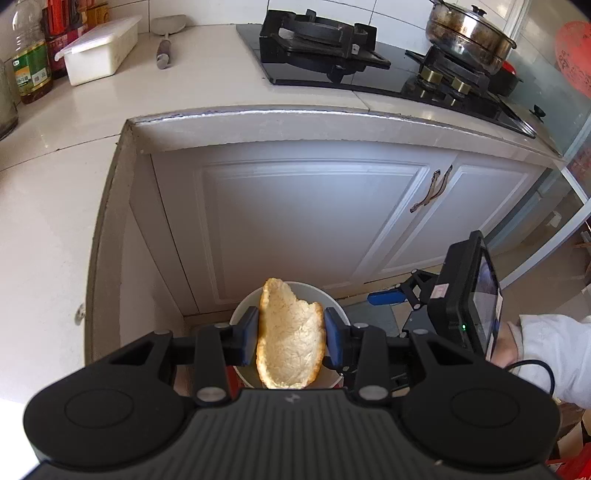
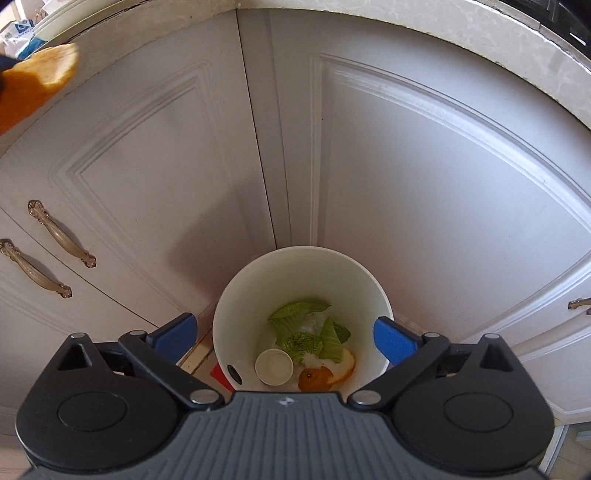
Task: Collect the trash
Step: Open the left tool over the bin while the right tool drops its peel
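My left gripper (image 1: 291,334) is shut on a large orange peel (image 1: 290,339), pale pith side facing me, held above the white trash bin (image 1: 341,310) on the floor. The peel also shows at the top left of the right wrist view (image 2: 40,77). My right gripper (image 2: 284,334) is open and empty, jaws wide on either side of the bin's (image 2: 258,280) rim. Inside the bin lie green lettuce leaves (image 2: 295,321), a small white paper cup (image 2: 274,366) and orange peel pieces (image 2: 325,373).
White cabinet doors (image 1: 314,221) with brass handles (image 2: 61,234) stand right behind the bin. Above is the white counter (image 1: 184,81) with a gas stove (image 1: 369,55), a steel pot (image 1: 469,33), an oil bottle (image 1: 29,59) and a white box (image 1: 98,48).
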The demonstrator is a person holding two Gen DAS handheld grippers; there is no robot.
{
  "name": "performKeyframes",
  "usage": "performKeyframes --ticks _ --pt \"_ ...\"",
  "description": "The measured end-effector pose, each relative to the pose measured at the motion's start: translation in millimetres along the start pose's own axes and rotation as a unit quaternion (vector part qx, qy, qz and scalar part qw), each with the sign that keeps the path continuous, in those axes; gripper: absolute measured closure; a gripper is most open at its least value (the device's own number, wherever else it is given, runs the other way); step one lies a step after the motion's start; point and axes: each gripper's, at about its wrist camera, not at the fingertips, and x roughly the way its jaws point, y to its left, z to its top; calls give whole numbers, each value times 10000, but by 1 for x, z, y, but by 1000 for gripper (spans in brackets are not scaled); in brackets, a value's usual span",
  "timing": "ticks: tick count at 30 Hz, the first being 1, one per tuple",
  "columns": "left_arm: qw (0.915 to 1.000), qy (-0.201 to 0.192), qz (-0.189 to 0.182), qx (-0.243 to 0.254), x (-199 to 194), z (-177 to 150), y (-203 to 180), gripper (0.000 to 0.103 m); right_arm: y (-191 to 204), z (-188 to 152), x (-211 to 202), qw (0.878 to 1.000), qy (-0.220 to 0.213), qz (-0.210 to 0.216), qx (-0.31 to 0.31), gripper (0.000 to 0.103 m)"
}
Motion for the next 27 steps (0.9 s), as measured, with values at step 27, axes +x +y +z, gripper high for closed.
performKeyframes --ticks 27 --pt "9933 1111 -84 296 188 8 -35 66 -9 -48 -75 9945 -222 -744 699 0"
